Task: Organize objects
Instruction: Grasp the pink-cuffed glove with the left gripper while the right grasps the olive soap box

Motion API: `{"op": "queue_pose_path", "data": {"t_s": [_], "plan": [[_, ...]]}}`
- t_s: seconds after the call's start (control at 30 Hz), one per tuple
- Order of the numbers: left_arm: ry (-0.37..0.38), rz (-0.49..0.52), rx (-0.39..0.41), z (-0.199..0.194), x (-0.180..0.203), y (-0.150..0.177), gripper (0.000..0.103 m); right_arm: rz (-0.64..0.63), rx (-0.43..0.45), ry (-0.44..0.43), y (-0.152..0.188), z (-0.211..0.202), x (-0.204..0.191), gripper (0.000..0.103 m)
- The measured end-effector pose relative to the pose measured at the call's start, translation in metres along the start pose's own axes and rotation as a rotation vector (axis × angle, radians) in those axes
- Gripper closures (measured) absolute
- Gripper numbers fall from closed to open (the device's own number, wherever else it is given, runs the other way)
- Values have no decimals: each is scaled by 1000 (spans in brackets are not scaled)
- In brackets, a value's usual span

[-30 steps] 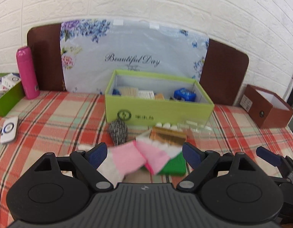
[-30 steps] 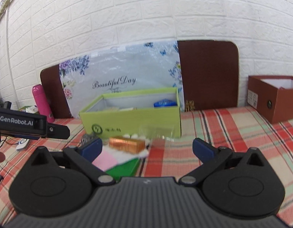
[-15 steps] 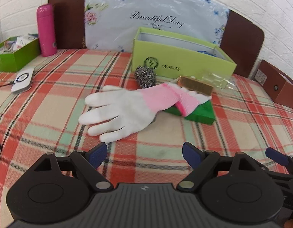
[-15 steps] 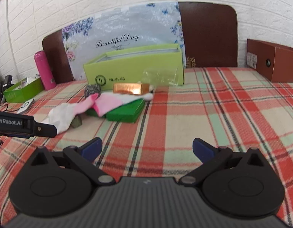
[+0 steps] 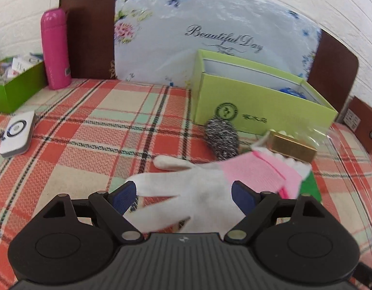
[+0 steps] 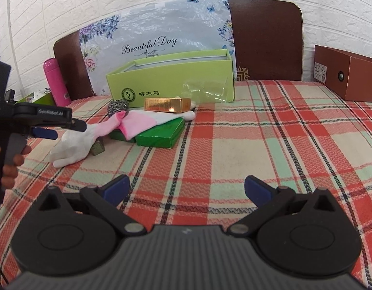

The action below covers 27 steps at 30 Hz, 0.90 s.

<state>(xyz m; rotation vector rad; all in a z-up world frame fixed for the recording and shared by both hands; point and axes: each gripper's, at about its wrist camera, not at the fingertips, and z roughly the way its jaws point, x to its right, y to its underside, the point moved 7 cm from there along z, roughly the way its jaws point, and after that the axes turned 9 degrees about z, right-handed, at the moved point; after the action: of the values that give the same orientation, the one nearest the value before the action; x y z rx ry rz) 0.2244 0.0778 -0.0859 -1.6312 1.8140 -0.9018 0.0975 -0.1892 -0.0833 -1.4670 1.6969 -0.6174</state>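
A white glove with a pink cuff (image 5: 205, 181) lies on the plaid tablecloth; it also shows in the right wrist view (image 6: 89, 135). My left gripper (image 5: 184, 193) is open, its jaws on either side of the glove's palm, not closed on it. Behind the glove are a steel scourer (image 5: 222, 137), a gold box (image 5: 292, 148) and a flat green box (image 6: 161, 134). The open light-green box (image 5: 258, 111) stands further back. My right gripper (image 6: 187, 191) is open and empty over bare cloth to the right.
A pink bottle (image 5: 55, 48) and a dark-green box (image 5: 14, 82) stand at the far left, with a white device (image 5: 17, 133) in front. A brown box (image 6: 347, 72) sits at the far right. A floral board (image 6: 152, 41) leans on the wall.
My left gripper pulled back and lowered, then moved forward over the glove, which now lies between its open jaws. My right gripper dropped back toward the table and stays open.
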Motion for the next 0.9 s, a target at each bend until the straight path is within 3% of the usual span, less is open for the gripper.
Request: {"op": "queue_pose_path", "data": {"t_s": [0.13, 0.17, 0.23, 0.27, 0.4, 0.63, 0.83, 0.9], "plan": [[69, -83, -60, 17, -13, 10, 14, -9, -12, -14, 1, 5, -7, 0], [82, -91, -43, 13, -14, 13, 26, -17, -15, -24, 2, 6, -11, 0], [147, -63, -34, 4, -8, 16, 66, -46, -31, -55, 4, 13, -22, 0], [166, -38, -56, 1, -4, 19, 101, -63, -40, -68, 5, 16, -29, 0], [170, 39, -64, -25, 3, 38, 101, -159, -57, -121, 6, 33, -60, 0], [163, 47, -58, -76, -19, 63, 101, -430, -64, -142, 8, 74, -112, 26], [129, 49, -65, -90, -39, 73, 101, -423, -78, -260, 0, 99, -149, 30], [117, 45, -64, -91, -43, 74, 94, -417, -81, -280, -4, 109, -160, 37]]}}
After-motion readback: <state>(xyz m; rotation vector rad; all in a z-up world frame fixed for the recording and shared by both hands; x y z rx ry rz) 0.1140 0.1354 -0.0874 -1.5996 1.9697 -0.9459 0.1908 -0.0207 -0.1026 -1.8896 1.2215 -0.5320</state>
